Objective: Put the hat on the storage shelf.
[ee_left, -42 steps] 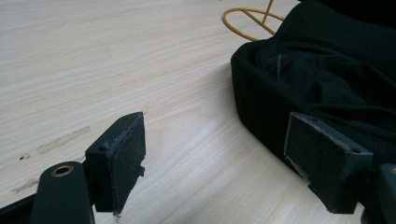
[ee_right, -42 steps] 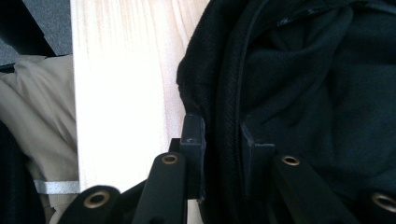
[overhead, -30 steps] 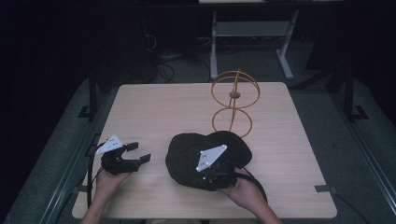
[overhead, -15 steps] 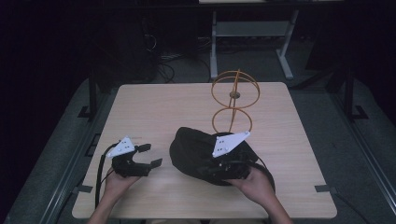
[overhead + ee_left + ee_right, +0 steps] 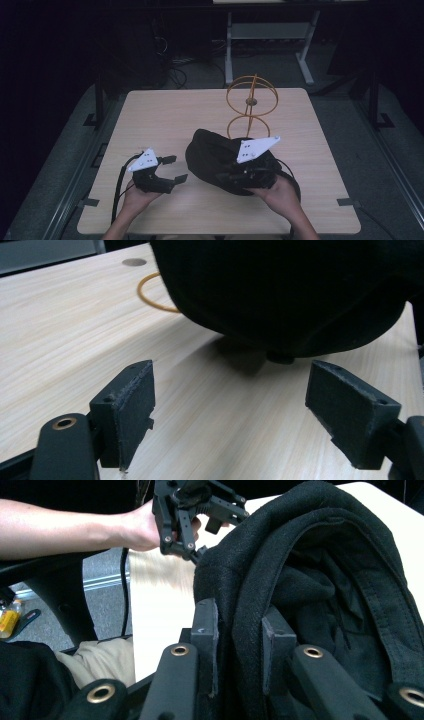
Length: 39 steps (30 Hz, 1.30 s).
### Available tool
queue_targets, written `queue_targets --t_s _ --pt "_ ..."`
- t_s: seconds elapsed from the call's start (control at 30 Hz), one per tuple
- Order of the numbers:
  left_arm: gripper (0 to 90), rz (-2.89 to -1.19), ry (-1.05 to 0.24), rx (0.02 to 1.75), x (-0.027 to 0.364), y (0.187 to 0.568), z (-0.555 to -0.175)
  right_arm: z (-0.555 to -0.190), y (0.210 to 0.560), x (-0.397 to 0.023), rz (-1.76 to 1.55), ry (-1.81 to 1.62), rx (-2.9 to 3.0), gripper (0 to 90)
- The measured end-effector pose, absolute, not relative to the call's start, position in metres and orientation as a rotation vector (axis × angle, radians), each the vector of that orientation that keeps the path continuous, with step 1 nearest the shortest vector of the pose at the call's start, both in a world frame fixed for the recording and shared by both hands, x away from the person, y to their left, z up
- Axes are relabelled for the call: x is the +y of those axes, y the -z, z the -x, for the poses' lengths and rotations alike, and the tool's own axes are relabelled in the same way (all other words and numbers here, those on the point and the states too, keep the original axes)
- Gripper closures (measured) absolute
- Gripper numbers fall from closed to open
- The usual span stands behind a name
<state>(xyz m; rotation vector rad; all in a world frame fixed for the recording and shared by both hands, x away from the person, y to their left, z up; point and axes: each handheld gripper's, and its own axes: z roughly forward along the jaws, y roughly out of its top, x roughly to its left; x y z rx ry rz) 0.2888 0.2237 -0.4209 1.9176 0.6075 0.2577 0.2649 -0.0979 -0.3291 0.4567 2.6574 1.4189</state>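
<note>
One black cloth hat (image 5: 215, 157), crumpled, R gripper (image 5: 239, 645) clamped

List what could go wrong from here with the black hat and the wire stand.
1. The right gripper pinches only the brim of the black hat; the fabric may slip out as it lifts.
2. The hat hangs close to the orange wire stand and could knock it over.
3. The left gripper, jaws open, may snag loose fabric when it closes.

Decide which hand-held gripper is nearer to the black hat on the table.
Right. The right hand-held gripper is clamped on the black hat at its edge; the left hand-held gripper hovers open beside it, apart from the fabric.
</note>
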Motion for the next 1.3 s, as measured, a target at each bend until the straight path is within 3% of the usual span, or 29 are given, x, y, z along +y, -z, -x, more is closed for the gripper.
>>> queue_targets --t_s 0.6,0.73,0.9,0.97,1.1,1.3 --pt "19.5 -1.910 -0.258 0.474 0.170 0.400 -0.295 -0.264 0.322 -0.110 -0.458 -1.478 2.631 73.3" --pt "35.3 -1.891 -0.177 0.495 0.162 0.400 -0.301 -0.262 0.320 -0.113 -0.458 -1.498 2.635 73.4" --pt "65.7 -1.898 -0.202 0.453 0.157 0.400 -0.299 -0.262 0.321 -0.115 -0.465 -1.504 2.633 73.4" --pt "73.8 -1.904 -0.216 0.441 0.156 0.397 -0.299 -0.263 0.322 -0.117 -0.471 -1.512 2.630 73.4" --pt "82.8 -1.913 -0.225 0.436 0.156 0.389 -0.300 -0.264 0.322 -0.121 -0.491 -1.544 2.617 73.4" --pt "85.1 -1.926 -0.258 0.424 0.159 0.372 -0.299 -0.267 0.322 -0.127 -0.520 -1.596 2.586 72.2"
